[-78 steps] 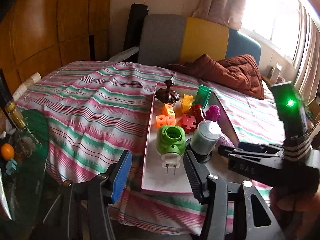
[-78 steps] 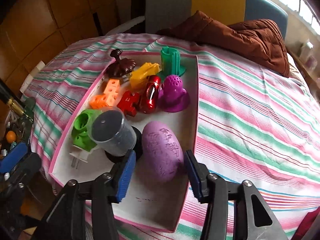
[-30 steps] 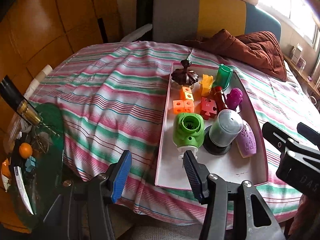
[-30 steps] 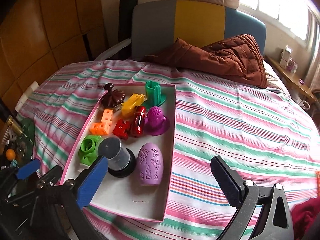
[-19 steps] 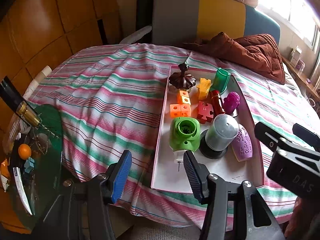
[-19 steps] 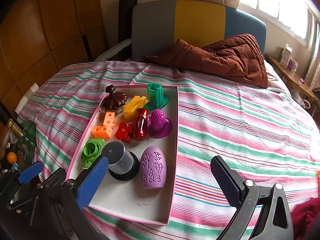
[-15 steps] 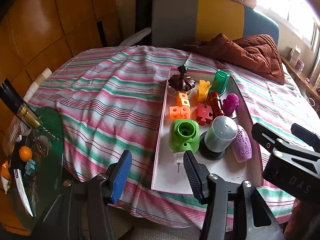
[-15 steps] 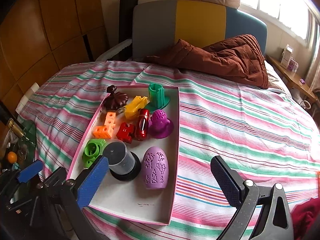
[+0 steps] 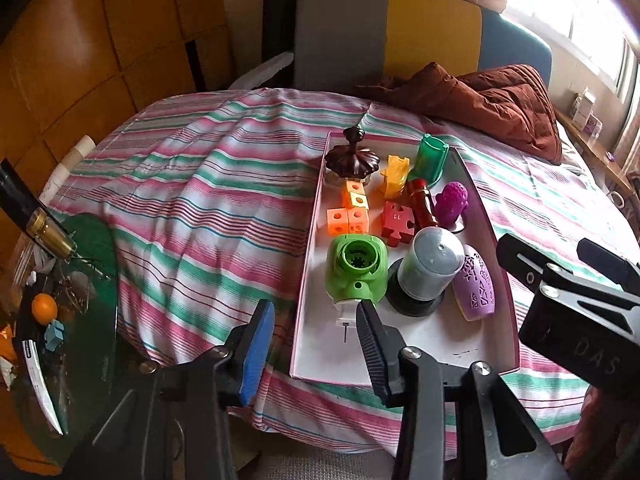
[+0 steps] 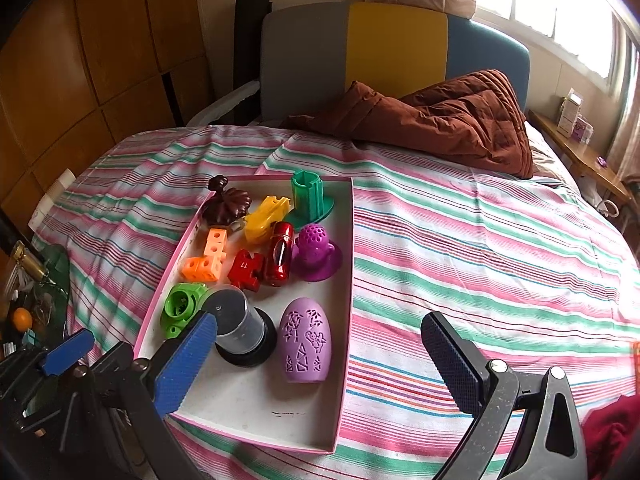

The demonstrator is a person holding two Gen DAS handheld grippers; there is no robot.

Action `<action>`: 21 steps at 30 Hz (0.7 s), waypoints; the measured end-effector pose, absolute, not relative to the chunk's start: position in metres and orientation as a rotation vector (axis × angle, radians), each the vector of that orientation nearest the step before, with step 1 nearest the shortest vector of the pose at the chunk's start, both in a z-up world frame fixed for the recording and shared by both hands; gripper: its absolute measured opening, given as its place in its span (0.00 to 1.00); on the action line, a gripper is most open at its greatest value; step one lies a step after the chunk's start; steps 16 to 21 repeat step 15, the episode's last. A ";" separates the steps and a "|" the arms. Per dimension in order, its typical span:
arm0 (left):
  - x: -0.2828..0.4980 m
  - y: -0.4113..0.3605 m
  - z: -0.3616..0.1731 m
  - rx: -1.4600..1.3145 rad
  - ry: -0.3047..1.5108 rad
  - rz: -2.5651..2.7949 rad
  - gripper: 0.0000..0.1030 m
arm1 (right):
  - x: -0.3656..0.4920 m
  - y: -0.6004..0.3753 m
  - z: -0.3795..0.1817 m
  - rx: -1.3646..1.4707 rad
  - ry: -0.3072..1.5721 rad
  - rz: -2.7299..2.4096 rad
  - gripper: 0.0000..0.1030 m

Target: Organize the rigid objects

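Observation:
A pink-rimmed white tray (image 10: pixel 344 280) lies on the striped tablecloth and holds several small rigid objects. A purple egg (image 10: pixel 305 345) lies at its near right. A grey capped cylinder (image 10: pixel 239 331) and a green plug-in device (image 10: pixel 180 310) sit left of it. Behind them are orange cubes (image 10: pixel 208 258), a red puzzle piece (image 10: pixel 245 270) and a purple cup (image 10: pixel 316 252). My right gripper (image 10: pixel 320 360) is open and empty, hovering back from the tray's near end. My left gripper (image 9: pixel 316 344) is open and empty, near the tray's near-left corner (image 9: pixel 298 364).
A brown quilt (image 10: pixel 440 120) lies at the table's far side against a grey, yellow and blue chair back (image 10: pixel 380 52). A green glass side table (image 9: pixel 60 320) with a bottle and clutter stands to the left. Bare striped cloth (image 10: pixel 480 260) spreads right of the tray.
The right gripper has let go of the purple egg in the tray, opened wide and pulled back. Both grippers have drawn slightly away from the tray.

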State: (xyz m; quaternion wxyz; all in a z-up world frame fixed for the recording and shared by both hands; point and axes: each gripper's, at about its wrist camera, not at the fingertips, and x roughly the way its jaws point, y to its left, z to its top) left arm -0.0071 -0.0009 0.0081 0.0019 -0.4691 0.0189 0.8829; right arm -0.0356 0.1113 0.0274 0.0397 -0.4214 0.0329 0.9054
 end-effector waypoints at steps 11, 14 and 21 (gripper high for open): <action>-0.006 -0.001 0.013 -1.446 0.049 2.806 0.42 | -0.037 0.113 0.026 -1.298 0.110 2.775 1.00; -0.006 -0.001 0.014 -1.433 0.068 2.831 0.39 | -0.036 0.112 0.025 -1.301 0.111 2.774 1.00; -0.006 -0.001 0.014 -1.432 0.071 2.831 0.39 | -0.036 0.112 0.025 -1.304 0.111 2.774 1.00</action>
